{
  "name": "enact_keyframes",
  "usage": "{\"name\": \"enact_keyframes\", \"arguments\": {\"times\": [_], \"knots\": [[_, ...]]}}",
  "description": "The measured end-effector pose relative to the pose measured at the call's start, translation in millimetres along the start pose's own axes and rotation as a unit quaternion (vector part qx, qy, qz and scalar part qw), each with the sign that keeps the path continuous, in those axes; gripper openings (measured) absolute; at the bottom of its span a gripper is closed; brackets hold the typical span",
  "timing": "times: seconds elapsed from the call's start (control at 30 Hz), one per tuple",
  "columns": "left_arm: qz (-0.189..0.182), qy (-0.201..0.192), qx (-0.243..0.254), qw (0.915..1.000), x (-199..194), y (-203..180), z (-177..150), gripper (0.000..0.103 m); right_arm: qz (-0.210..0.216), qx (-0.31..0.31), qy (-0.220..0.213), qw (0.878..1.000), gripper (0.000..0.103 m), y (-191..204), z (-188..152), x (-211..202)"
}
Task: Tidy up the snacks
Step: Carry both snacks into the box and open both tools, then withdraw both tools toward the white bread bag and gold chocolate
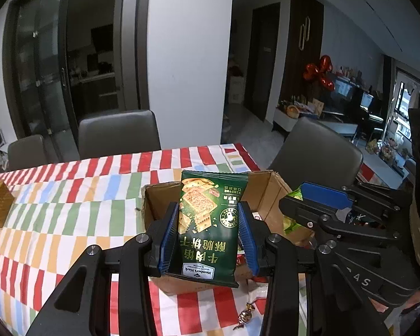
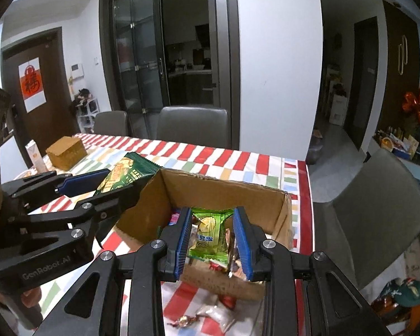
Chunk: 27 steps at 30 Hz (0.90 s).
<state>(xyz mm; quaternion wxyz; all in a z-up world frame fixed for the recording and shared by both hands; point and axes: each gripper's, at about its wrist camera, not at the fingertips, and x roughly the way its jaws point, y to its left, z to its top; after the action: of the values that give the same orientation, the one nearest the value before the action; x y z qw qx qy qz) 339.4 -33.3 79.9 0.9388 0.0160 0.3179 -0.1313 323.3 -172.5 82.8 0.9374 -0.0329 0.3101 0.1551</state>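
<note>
Wrapped candy lies on the striped tablecloth; grey chairs behind.

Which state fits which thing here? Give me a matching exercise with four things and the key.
Things:
1. dark green cracker packet
2. light green snack packet
3. cardboard box
4. gold-wrapped candy

States:
A. lying loose on the striped tablecloth, in front of the box
B. pinched in the right gripper
C. open-topped, snacks inside
D. pinched upright in the left gripper

Pairs: 1-D, 2-B, 3-C, 4-A
</note>
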Motion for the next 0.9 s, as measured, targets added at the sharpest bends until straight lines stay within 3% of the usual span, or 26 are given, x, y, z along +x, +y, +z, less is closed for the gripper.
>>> {"name": "enact_keyframes", "arguments": {"times": [0.3,0.37,0.47,0.6,0.73,0.9], "knots": [[0.012,0.04,-0.007,0.9991,44,8,18,0.043,-0.012,0.01,0.038,0.999,0.032,-17,11,39],[0.03,0.042,-0.002,0.9986,48,7,18,0.054,-0.013,0.013,0.044,0.999,0.034,-20,12,43],[0.039,0.04,0.005,0.9984,44,6,13,0.06,-0.018,0.025,0.043,0.999,0.045,-26,8,42],[0.053,0.042,0.005,0.9977,30,3,3,0.061,-0.018,0.017,0.04,0.999,0.045,-25,-2,33],[0.048,0.045,-0.004,0.9979,12,3,-7,0.061,-0.014,-0.001,0.025,1.0,0.053,-18,-10,14],[0.039,0.031,-0.001,0.9988,-17,-7,-21,0.065,-0.014,-0.024,0.009,1.0,0.053,-11,-18,-7]]}}
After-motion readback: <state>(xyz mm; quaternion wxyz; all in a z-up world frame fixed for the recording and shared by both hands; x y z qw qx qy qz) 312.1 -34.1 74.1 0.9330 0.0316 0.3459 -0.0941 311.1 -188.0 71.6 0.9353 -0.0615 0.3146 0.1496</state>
